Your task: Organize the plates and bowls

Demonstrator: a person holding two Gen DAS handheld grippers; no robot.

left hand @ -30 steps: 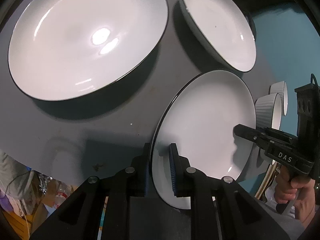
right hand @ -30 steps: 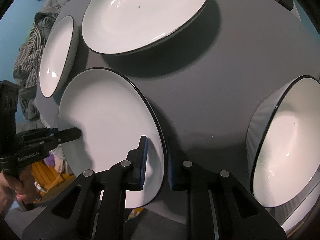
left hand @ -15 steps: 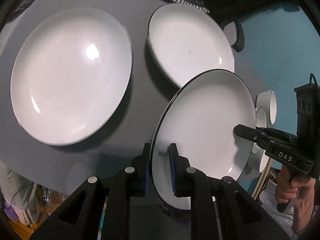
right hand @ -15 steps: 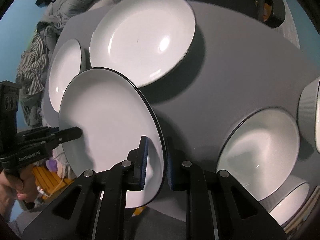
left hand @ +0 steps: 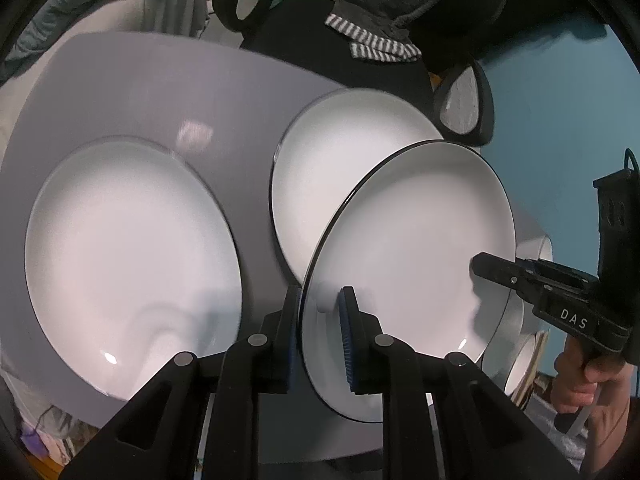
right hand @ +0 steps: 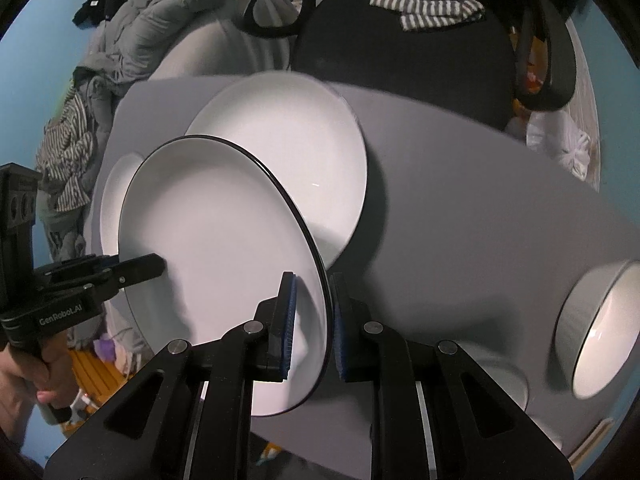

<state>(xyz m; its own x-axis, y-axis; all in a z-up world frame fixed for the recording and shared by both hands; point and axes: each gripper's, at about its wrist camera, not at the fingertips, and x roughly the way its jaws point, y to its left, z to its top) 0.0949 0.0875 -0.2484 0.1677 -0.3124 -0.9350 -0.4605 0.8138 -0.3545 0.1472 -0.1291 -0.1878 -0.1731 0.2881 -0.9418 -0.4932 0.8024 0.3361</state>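
Above the grey desk (left hand: 160, 92), a white plate with a thin black rim (left hand: 412, 256) is carried between both hands: the left gripper (left hand: 320, 336) is clamped on its near edge, blue pads on either face, and the right gripper (right hand: 312, 328) is clamped on the opposite edge, so the plate hangs tilted and clear of the desk. Over the last second the whole view has pulled back and up; a second ago the desk filled both pictures, and now its far edge, a dark chair with a striped cloth (right hand: 428, 8) and a heap of clothes show at twelve o'clock. The held plate has kept its place in both grips while the plates below have slid under it. I take that to mean it has been lifted well off and is being swung over the other plates, probably to be stacked. From the left wrist, a large plate (left hand: 128, 264) lies flat at nine o'clock and a second plate (left hand: 332, 168) sits just behind the held one, partly hidden by it. From the right wrist, a ribbed bowl (right hand: 600, 332) stands at three o'clock, well apart from the plates. All the crockery looks like glazed ceramic, glossy white inside with small highlights, shallow and round; the bowl has a fluted grey outside. Such smooth glaze is likely slippery in rubber pads, and the matt desk gives it no cushion.
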